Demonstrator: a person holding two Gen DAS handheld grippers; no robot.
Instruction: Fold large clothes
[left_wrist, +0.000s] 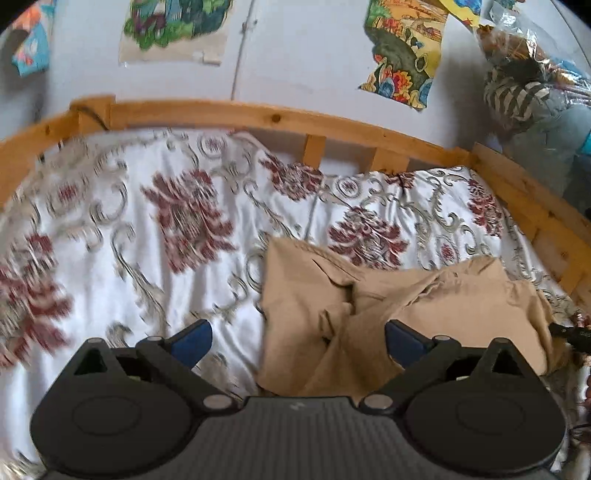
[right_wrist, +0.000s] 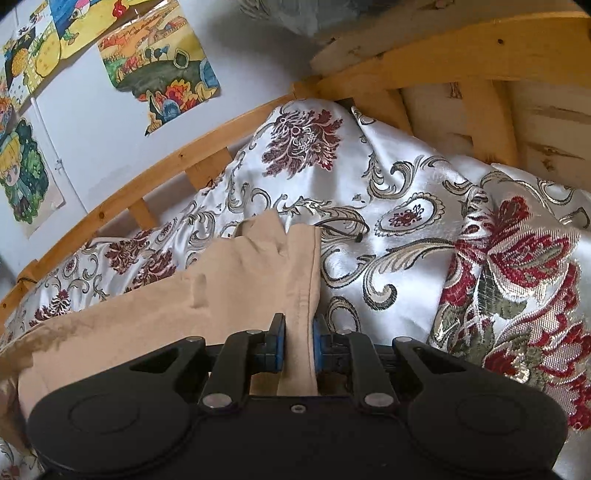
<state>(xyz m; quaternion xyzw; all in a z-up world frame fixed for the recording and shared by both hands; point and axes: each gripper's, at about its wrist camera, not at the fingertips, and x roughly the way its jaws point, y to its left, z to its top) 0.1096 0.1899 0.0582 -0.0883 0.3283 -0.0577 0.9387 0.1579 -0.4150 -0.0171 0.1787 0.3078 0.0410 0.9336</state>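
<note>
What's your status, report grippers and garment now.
Left gripper open, hovering over tan garment. Right gripper shut on garment edge. Garment crumpled on floral bedspread. Nothing in the way.

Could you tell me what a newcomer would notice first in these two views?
A rumpled tan garment lies on a white bedspread with dark red flowers, inside a pine bed frame. The right gripper has its jaws clamped on the garment's edge; the left gripper hangs open above it.
</note>
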